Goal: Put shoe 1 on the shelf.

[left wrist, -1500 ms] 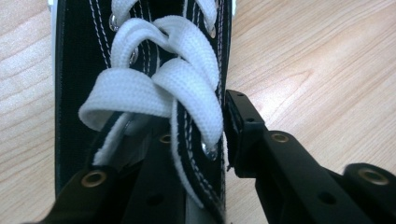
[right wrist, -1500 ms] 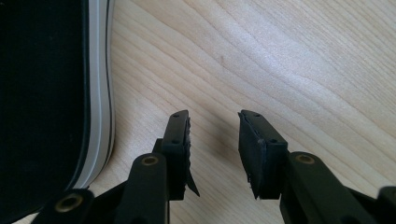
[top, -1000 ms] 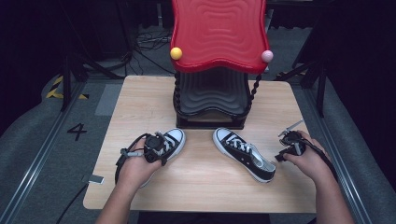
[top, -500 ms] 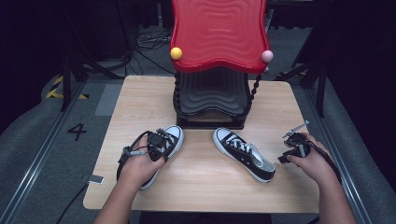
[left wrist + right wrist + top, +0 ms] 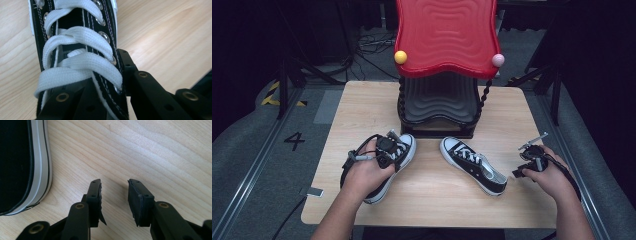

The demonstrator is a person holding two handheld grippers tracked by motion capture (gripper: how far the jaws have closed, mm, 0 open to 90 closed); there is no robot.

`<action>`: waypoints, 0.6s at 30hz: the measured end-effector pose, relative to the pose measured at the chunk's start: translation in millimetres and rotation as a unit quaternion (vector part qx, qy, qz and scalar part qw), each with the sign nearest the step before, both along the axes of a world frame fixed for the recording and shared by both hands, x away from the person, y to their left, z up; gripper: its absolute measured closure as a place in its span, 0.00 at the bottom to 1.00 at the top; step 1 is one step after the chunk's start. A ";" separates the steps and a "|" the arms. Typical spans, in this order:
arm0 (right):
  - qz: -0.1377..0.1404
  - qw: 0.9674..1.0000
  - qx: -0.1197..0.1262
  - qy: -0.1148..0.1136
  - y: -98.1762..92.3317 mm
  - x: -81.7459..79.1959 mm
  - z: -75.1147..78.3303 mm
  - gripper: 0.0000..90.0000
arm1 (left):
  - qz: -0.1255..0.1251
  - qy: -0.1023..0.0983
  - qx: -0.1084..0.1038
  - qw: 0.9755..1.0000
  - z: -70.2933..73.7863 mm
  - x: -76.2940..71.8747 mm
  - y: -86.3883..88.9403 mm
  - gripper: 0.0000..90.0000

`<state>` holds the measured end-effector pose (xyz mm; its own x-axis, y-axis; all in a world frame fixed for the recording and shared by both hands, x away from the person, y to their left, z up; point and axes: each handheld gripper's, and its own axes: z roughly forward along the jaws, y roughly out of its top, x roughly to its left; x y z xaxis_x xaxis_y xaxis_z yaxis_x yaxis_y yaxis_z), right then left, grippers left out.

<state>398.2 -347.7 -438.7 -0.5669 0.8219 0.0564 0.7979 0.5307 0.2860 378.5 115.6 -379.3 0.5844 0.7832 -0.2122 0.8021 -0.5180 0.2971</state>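
Left sneaker (image 5: 393,162): black canvas, white laces, white toe cap, white sole edge. Position: on the wooden counter (image 5: 362,105), at about 8 o'clock from the black ribbed base (image 5: 439,102) of the stand, toe toward it. Held by the left gripper (image 5: 384,150), whose jaws have just been closing and now pinch the laced upper: in the left gripper view one jaw lies against the eyelet row on the outside of the shoe (image 5: 77,45), the other sits under the lowest laces.

Right sneaker (image 5: 473,165): same make, lying on the counter at about 5 o'clock from the stand base, toe toward the stand, heel toward the near right. Well apart from the left sneaker.

Right gripper (image 5: 532,159): in the person's right hand (image 5: 547,175), at 3 o'clock from the right sneaker, just beside its heel. Jaws spread, nothing between them; bare wood (image 5: 150,150) under them in the right gripper view, with the sneaker's white sole edge (image 5: 42,165) to one side.

Stand top (image 5: 446,35): red, wavy, with a yellow ball (image 5: 400,57) and a pink ball (image 5: 497,60) at its near corners.
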 end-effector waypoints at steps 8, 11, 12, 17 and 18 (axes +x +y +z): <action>-0.006 1.000 0.013 0.012 2.4 -1.9 -2.1 0.74 | -0.024 -0.018 0.007 1.000 25.2 0.0 -12.9 0.96; -0.010 1.000 0.016 0.014 1.9 -2.8 -2.5 0.73 | -0.033 -0.018 0.015 0.999 31.4 -0.1 -16.6 0.96; -0.011 1.000 0.017 0.015 1.5 -2.8 -2.7 0.73 | -0.035 -0.017 0.014 0.999 33.4 -0.2 -17.8 0.96; -0.014 1.000 0.016 0.016 -0.2 -3.8 -4.0 0.73 | -0.044 -0.023 0.016 0.999 45.3 0.2 -22.2 0.96; -0.015 1.000 0.016 0.017 -0.5 -4.0 -4.0 0.73 | -0.047 -0.023 0.016 0.999 46.9 0.5 -22.7 0.96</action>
